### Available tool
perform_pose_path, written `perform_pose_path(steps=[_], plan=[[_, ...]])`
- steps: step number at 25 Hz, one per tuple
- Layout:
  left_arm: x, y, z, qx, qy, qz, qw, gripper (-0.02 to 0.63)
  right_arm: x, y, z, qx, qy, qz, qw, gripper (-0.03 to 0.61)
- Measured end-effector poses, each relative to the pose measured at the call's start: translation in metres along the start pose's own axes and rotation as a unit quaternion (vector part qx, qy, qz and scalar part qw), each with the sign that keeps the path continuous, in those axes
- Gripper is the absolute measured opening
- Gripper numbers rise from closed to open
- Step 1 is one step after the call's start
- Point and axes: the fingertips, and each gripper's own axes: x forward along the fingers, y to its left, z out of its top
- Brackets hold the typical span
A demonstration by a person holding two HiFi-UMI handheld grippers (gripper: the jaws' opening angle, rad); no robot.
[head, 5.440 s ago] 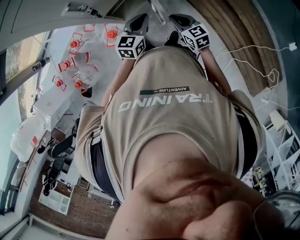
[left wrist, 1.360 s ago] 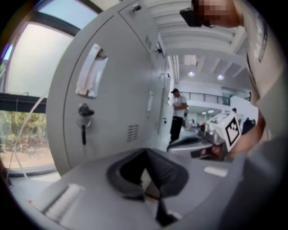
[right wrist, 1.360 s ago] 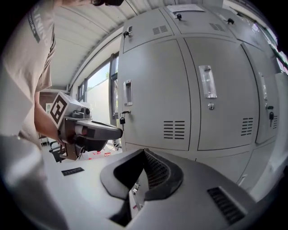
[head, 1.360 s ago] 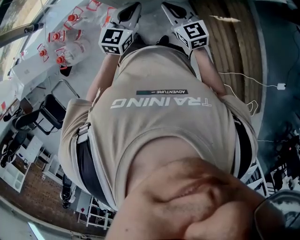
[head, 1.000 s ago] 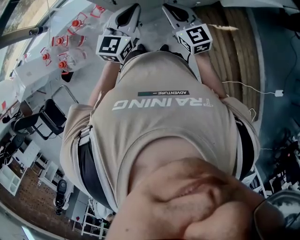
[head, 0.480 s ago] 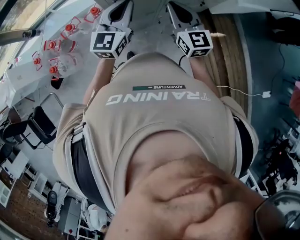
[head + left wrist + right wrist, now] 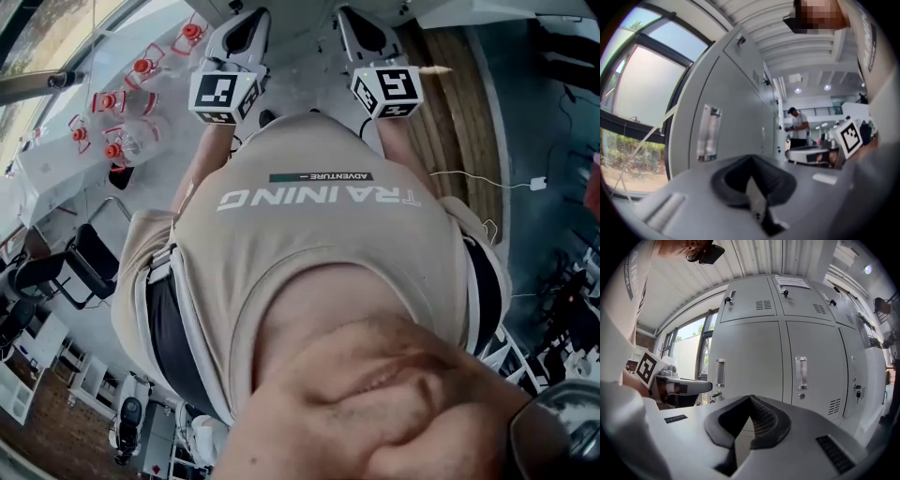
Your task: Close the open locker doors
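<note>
Red-capped bottles (image 7: 117, 141) near a black chair (image 7: 86, 270); white charger cable (image 7: 535, 184) across wooden floor (image 7: 450, 103).

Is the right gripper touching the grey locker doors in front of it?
Apart. In the right gripper view, the right gripper has its shut fingers ending short of the locker doors, whose whole fronts and handles show beyond them.

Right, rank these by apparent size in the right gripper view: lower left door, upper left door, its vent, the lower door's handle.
1. Lower left door, largest even with the gripper covering its bottom.
2. Upper left door.
3. Handle and vent: similar in area, too close to rank.
</note>
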Motion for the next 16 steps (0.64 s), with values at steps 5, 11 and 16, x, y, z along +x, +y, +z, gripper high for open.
perform_pose_path(steps=[5, 11, 16], plan=[[-0.005, -0.001, -0.006, -0.005, 0.001, -0.009, 0.9999, -0.002, 0.001, 0.009, -0.003, -0.002, 0.005, 0.005, 1.0, 0.014], [-0.009, 0.005, -0.008, -0.01, 0.003, -0.013, 0.9999, -0.002, 0.007, 0.017, -0.004, 0.007, 0.008, 0.005, 1.0, 0.014], [-0.015, 0.011, -0.015, -0.016, 0.007, -0.009, 0.9998, -0.002, 0.012, 0.025, -0.007, 0.005, 0.005, 0.007, 1.0, 0.014]])
